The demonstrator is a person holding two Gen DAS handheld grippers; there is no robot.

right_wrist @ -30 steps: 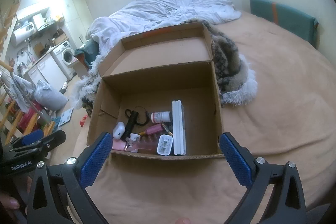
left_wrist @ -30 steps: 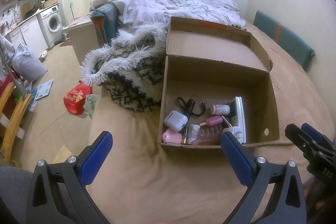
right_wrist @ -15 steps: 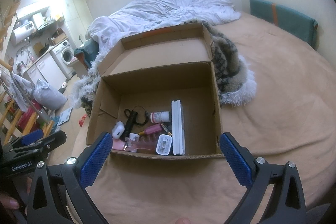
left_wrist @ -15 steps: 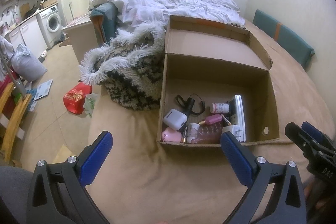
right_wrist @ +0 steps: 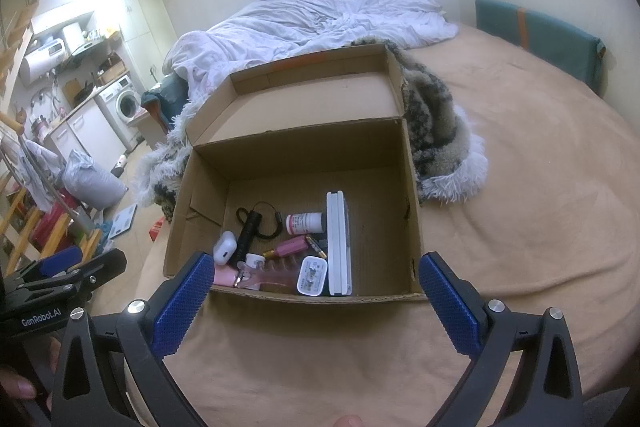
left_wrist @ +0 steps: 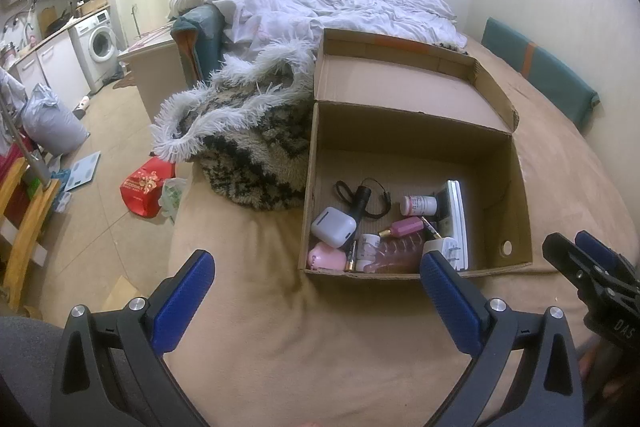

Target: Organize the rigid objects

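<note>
An open cardboard box sits on the tan bed. Inside lie a white earbud case, a black flashlight, a pink-capped bottle, a small pink bottle, a pink item, a white charger and a white flat box. My left gripper is open and empty, just in front of the box. My right gripper is open and empty at the box's near wall.
A furry patterned blanket lies against the box. A white duvet covers the far bed. The bed's left edge drops to a floor with a red bag. A teal cushion lines the wall.
Both views have shifted very slightly; the box sits a little higher in the left wrist view. Nothing was taken or released.
</note>
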